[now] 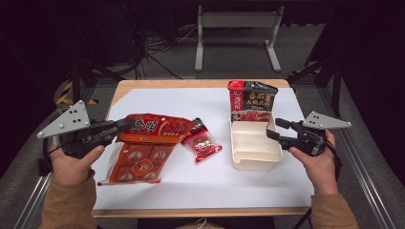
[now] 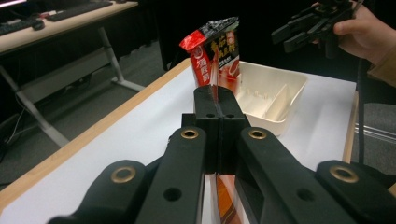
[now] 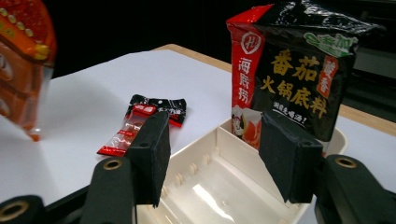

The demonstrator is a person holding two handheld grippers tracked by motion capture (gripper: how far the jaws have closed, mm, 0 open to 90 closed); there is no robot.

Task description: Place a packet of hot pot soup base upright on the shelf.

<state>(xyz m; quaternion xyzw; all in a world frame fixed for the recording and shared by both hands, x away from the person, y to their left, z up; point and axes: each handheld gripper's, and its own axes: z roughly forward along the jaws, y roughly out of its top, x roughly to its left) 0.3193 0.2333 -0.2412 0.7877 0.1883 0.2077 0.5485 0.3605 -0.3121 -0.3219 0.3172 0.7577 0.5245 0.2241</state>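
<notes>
since the left gripper point(image 1: 125, 126) has its fingers clamped on the edge of the big orange packet point(image 1: 143, 148), which sits left of centre on the counter point(image 1: 157, 193), the likely step is carrying it to the cream tray point(image 1: 253, 152). lift clear of the small red sachet point(image 1: 202, 141) just beside it, keep the pinch firm, expect the packet to sag. tray's far end holds an upright red-black pouch point(image 1: 251, 101). right gripper point(image 1: 277, 129), fingers apart and empty, hovers at the tray's right rim; could steady it.
</notes>
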